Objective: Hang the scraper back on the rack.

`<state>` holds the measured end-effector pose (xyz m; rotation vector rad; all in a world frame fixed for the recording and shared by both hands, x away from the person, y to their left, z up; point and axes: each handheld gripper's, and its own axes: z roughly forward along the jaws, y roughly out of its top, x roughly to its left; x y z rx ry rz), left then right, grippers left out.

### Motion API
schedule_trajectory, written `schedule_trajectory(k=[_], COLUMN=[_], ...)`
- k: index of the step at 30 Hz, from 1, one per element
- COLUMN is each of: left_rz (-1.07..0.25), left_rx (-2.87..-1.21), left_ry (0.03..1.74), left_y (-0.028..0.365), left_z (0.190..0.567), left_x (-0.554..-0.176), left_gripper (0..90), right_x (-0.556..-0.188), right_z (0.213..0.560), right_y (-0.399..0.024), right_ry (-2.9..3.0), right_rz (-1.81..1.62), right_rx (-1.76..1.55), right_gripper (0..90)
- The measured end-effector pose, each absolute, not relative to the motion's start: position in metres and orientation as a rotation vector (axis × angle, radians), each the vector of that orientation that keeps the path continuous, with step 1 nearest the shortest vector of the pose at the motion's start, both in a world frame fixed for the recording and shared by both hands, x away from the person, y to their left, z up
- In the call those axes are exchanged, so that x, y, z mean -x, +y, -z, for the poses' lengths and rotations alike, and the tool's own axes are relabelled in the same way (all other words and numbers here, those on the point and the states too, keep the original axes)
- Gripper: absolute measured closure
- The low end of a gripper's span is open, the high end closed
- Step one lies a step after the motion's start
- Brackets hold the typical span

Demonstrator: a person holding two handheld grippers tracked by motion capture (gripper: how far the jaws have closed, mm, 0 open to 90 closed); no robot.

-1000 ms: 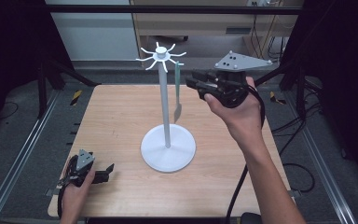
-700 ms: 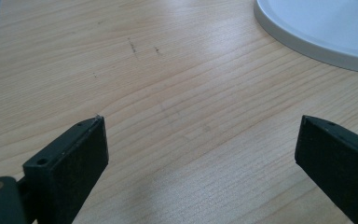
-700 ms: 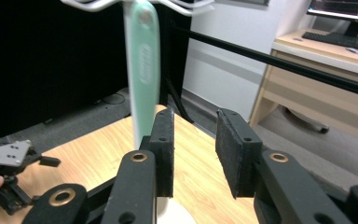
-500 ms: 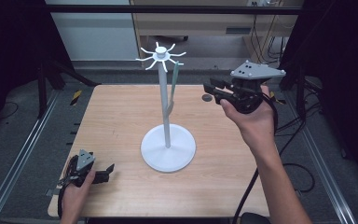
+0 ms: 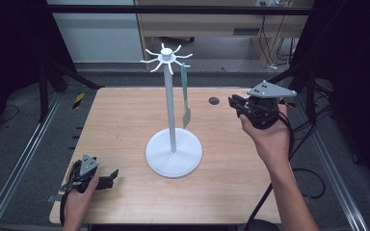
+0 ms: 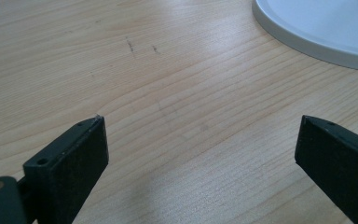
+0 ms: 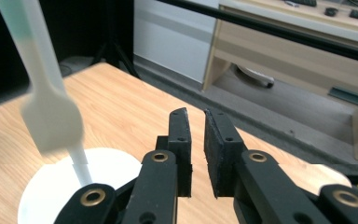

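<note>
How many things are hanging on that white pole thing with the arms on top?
1. A pale green spatula with a white blade hangs from a hook of the white stand with a round base, just beside the pole, above the wooden table. The other hooks look bare.

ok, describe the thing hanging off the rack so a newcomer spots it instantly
Find the white stand at the table's centre, its pole topped by radiating hooks. The spatula dangles from a hook on the right: pale green handle, whitish flat blade, the one item hanging there.
</note>
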<state>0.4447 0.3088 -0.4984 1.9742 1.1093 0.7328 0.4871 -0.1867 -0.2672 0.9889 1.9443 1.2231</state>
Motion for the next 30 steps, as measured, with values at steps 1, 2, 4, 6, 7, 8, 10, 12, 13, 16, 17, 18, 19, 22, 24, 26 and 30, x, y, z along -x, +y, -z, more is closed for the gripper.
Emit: schedule_trajectory(k=[1,2,4,6,7,8,10,12,13,16,17,18,19,22,24,26,30], left_rz=[-0.733,-0.733,-0.733,-0.733,-0.732,-0.733,-0.732,-0.730,-0.730,-0.730,-0.729,-0.729,-0.729,-0.729,-0.729,-0.729,-0.730], left_rx=[-1.975,-1.976,-1.976,-1.975,-1.976,-1.974,-1.976,-1.976,-1.976,-1.976,-1.976,-1.976,-1.976,-1.979,-1.980,-1.981,-1.983], left_ry=[1.111,1.111,1.110,1.110,1.109,1.111,1.110,1.111,1.111,1.111,1.111,1.111,1.111,1.109,1.109,1.108,1.106], left_y=[0.309,0.309,0.309,0.309,0.309,0.309,0.309,0.308,0.308,0.308,0.308,0.308,0.308,0.307,0.307,0.307,0.306], left_z=[0.499,0.499,0.499,0.498,0.499,0.499,0.499,0.499,0.499,0.499,0.499,0.499,0.499,0.499,0.499,0.499,0.500], left_x=[-0.445,-0.445,-0.444,-0.444,-0.445,-0.445,-0.445,-0.445,-0.445,-0.445,-0.444,-0.444,-0.444,-0.444,-0.444,-0.444,-0.444], left_gripper=[2.1,2.1,2.1,2.1,2.1,2.1,2.1,2.1,2.1,2.1,2.1,2.1,2.1,2.1,2.1,2.1,2.1], right_x=[-0.487,-0.487,-0.486,-0.486,-0.486,-0.486,-0.486,-0.486,-0.486,-0.486,-0.486,-0.486,-0.486,-0.486,-0.486,-0.487,-0.488], right_z=[0.271,0.276,0.284,0.293,0.297,0.302,0.313,0.324,0.329,0.344,0.349,0.354,0.357,0.372,0.380,0.387,0.400], right_y=[-0.187,-0.188,-0.189,-0.190,-0.190,-0.190,-0.192,-0.193,-0.194,-0.196,-0.196,-0.196,-0.197,-0.199,-0.200,-0.201,-0.203], right_ry=[1.948,1.950,1.955,1.961,1.963,1.966,1.971,1.975,1.977,1.987,1.991,1.994,1.995,1.997,1.998,2.000,1.980], right_rz=[-1.218,-1.216,-1.207,-1.202,-1.197,-1.190,-1.181,-1.183,-1.184,-1.182,-1.182,-1.179,-1.182,-1.182,-1.175,-1.167,-1.149], right_rx=[-0.997,-1.001,-1.013,-1.026,-1.033,-1.040,-1.058,-1.079,-1.090,-1.118,-1.128,-1.141,-1.147,-1.178,-1.195,-1.207,-1.241], right_gripper=[82.0,82.1,82.2,82.3,82.3,82.3,82.3,82.1,82.1,81.8,81.6,81.2,81.0,79.9,79.4,77.7,67.1])
